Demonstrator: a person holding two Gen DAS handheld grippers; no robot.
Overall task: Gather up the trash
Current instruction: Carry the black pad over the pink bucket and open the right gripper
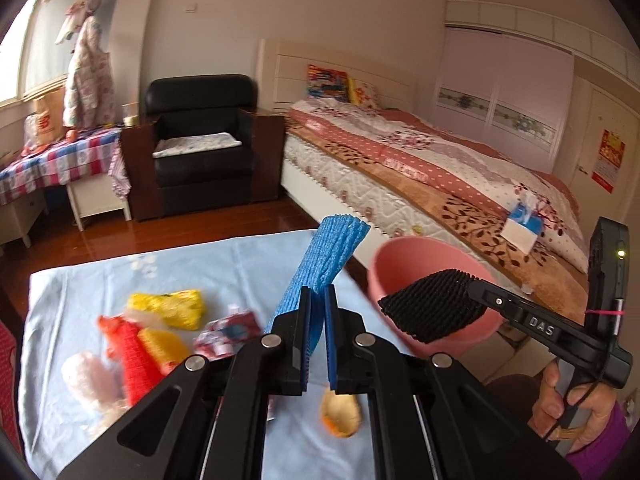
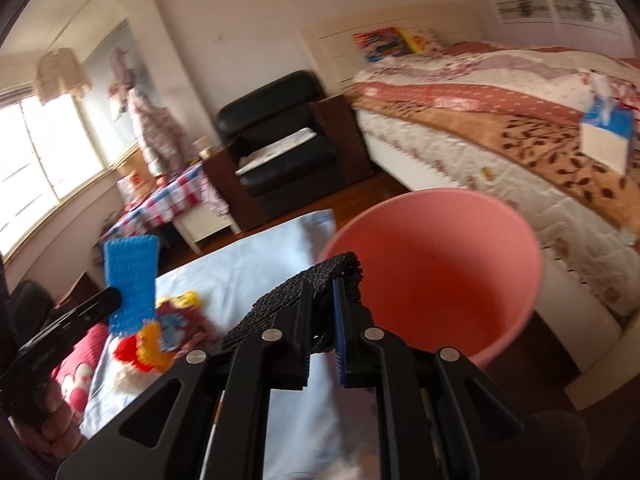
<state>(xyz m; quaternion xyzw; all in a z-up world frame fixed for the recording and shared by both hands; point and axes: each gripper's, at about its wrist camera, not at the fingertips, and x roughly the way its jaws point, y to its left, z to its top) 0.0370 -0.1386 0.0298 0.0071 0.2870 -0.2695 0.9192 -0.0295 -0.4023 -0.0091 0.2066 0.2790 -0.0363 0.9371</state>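
Blue foam net (image 1: 320, 268) pinched in left tool (image 1: 318, 312), black net (image 2: 316, 300) in right tool (image 2: 322, 320), both tilted downward near pink bucket (image 2: 440, 280)

A black armchair (image 1: 202, 140) stands just left of the bed (image 1: 420, 168). A tissue box (image 1: 522, 226) lies on the bed; a wardrobe (image 1: 504, 92) stands behind it.

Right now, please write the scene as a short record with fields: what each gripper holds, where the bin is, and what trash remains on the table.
left gripper: shut on blue foam net, lifted off the table
right gripper: shut on black foam net, at the bin's near rim
bin: pink bucket, beside the table's right edge, appears empty
trash on table: yellow foam net, red foam net, crumpled wrapper, peel scrap
table cover: light blue cloth
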